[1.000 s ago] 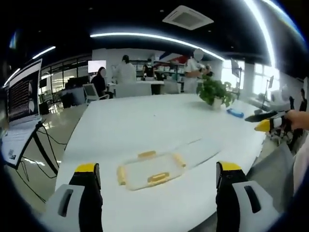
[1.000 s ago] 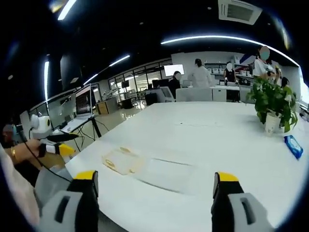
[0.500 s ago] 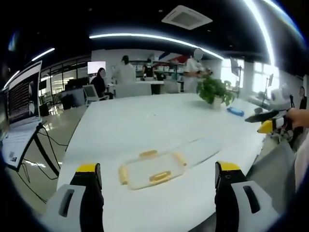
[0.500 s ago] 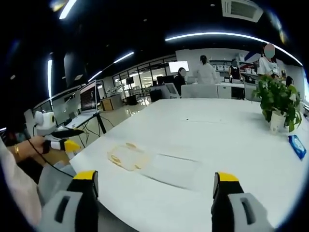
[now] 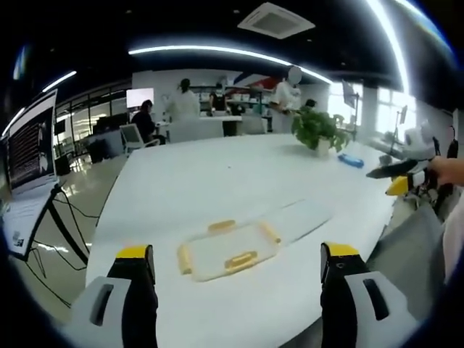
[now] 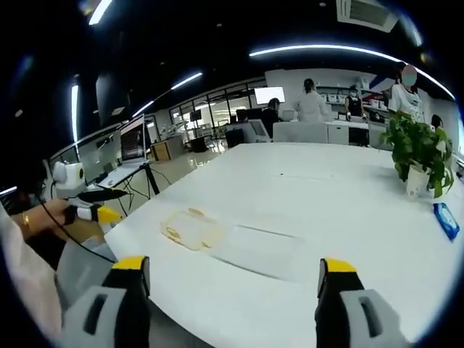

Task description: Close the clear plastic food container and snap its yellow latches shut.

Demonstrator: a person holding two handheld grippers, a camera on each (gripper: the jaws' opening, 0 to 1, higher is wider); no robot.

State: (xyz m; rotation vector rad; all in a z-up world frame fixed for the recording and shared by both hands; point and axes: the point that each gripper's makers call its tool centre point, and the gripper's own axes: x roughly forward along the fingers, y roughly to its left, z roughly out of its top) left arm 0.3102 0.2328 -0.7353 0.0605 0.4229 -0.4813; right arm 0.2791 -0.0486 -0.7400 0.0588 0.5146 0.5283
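Note:
A clear lid with yellow latches (image 5: 228, 250) lies flat on the white table (image 5: 203, 181), near its front edge. Touching it on the right is the clear container base (image 5: 301, 217). My left gripper (image 5: 237, 252) stands open short of the table edge, with nothing between its jaws. In the right gripper view the latched lid (image 6: 190, 230) lies left of the clear base (image 6: 257, 250). My right gripper (image 6: 233, 264) is open and holds nothing. Each gripper also shows in the other's view, held in a hand off the table: the right gripper (image 5: 399, 181) and the left gripper (image 6: 94, 212).
A potted plant (image 5: 317, 130) (image 6: 413, 156) and a blue pack (image 5: 349, 160) (image 6: 444, 217) sit on the far side of the table. A laptop on a stand (image 5: 29, 145) (image 6: 134, 145) is off the table's left. People stand at desks in the back.
Both views have shifted slightly with the hands. The lid and the base lie where they were, and both grippers stay open.

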